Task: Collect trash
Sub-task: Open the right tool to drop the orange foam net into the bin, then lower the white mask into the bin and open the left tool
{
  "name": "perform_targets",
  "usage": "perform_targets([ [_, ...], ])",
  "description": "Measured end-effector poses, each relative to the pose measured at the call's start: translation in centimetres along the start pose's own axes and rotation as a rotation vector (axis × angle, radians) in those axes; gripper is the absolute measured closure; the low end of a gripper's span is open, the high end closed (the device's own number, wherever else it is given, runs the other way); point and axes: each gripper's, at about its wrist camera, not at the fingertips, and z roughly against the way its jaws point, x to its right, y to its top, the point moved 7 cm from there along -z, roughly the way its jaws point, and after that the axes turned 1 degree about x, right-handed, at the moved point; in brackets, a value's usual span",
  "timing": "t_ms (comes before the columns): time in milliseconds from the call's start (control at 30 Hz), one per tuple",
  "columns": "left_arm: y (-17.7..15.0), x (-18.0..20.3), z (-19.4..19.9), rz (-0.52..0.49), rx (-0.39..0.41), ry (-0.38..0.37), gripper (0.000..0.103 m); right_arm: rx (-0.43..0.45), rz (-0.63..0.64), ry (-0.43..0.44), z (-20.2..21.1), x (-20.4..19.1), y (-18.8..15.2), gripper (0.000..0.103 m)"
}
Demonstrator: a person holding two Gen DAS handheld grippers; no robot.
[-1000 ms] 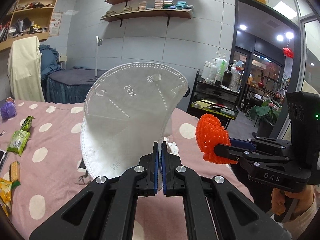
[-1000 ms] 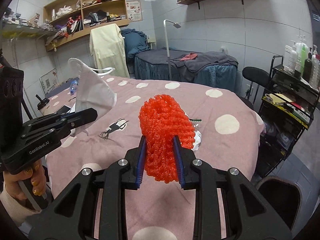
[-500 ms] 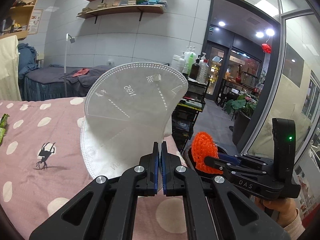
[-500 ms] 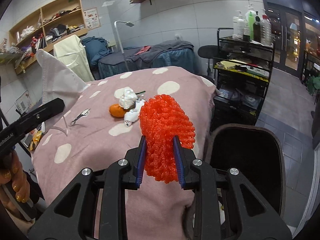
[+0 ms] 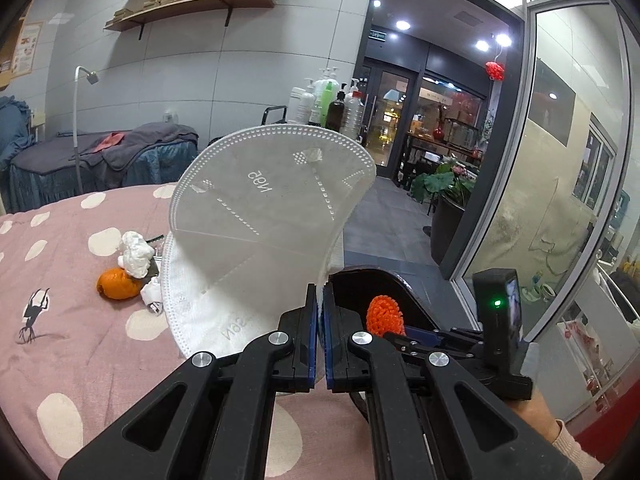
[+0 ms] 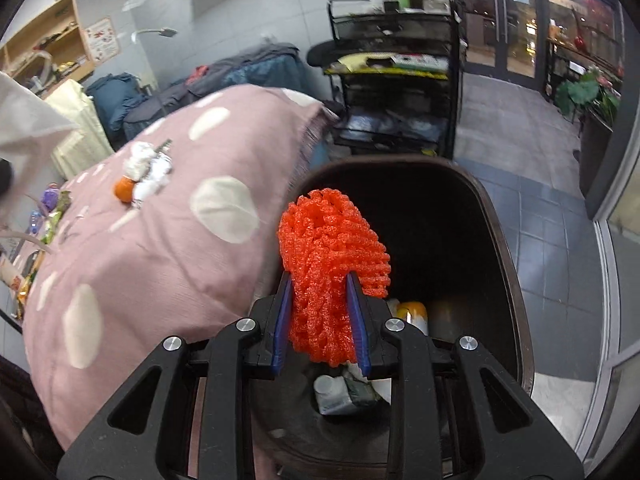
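My left gripper (image 5: pixel 320 304) is shut on the edge of a white N95 mask (image 5: pixel 264 216), held upright above the pink dotted tablecloth (image 5: pixel 72 344). My right gripper (image 6: pixel 319 296) is shut on an orange-red foam fruit net (image 6: pixel 332 256) and hangs over the open dark trash bin (image 6: pixel 500 240) beside the table. The left wrist view shows the same net (image 5: pixel 383 314) over the bin's mouth (image 5: pixel 360 276). Inside the bin lie a crushed bottle (image 6: pixel 332 394) and a yellow item (image 6: pixel 412 312).
An orange (image 5: pixel 118 284) and crumpled white tissues (image 5: pixel 136 254) lie on the table; the pair shows again, orange (image 6: pixel 123 190) and tissues (image 6: pixel 146 162). Snack wrappers (image 6: pixel 54 216) lie at the table's far end. A black cart (image 6: pixel 396 68) with bottles stands behind the bin. A person's hand (image 5: pixel 544 420) holds the right gripper.
Both grippers have swung toward the table's end. The right one dropped with the foam net from above the tablecloth to over the bin's opening. The mask stays pinched in the left one.
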Motion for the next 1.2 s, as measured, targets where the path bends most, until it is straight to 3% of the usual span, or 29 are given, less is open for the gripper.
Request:
perform_targets([
  [167,-0.3,1.3,-1.2,-0.024,-0.024,-0.024,0.1,-0.059,-0.036,-0.023,-2.8,1.9,-1.6,0.075],
  [367,-0.9,3.0,-2.6,-0.05,-0.053,-0.053,0.1,-0.058,-0.04,-0.086,-3.9,3.1,-2.7,0.04],
  [533,-1.2,4.4,-3.5,-0.076,-0.075,-0.082,0.1,-0.027,-0.082,-0.116,-2.3,4.1,-2.6,0.036],
  [600,-1.4,5.2,-4.1,-0.085,-0.087,-0.101,0.1,0.004,-0.105,-0.133,-1.2,4.9,-2.2,0.026],
  [900,-2.6,8.4,-7.0,-0.128,-0.158,-0.162,0.1,0.107,-0.188,-0.243,3.4,8.7,-0.6,0.019],
  [1200,-3.8,9.6,-9.3,-0.164,-0.221,-0.173,0.1,0.115,-0.255,-0.287,4.9,11.8,-0.7,0.018],
])
